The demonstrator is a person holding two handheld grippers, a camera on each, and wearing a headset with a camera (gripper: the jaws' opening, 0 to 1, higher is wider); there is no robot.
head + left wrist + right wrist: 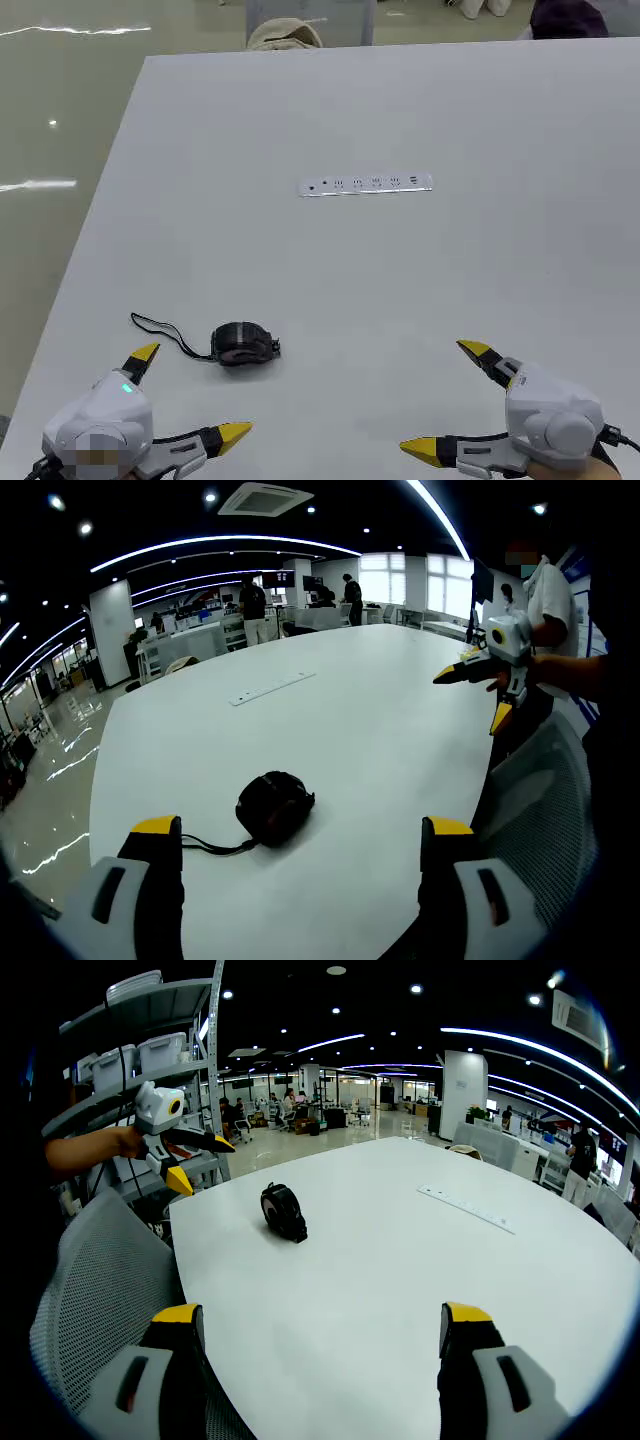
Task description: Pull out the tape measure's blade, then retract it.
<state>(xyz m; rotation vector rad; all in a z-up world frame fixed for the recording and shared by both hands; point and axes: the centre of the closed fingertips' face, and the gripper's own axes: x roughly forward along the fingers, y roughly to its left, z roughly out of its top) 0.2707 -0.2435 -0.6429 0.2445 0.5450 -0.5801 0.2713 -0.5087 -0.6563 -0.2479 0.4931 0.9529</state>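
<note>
Left gripper (192,391) agape beside tape measure (243,343)

My left gripper (193,391) hangs over the near edge of the desk (400,280), by its left corner, jaws spread wide with nothing between them. My right gripper (440,397) hovers over that same near edge further right, well apart from the left, jaws just as wide and empty. My right hand (545,665) grips it from behind, forearm bare
</note>
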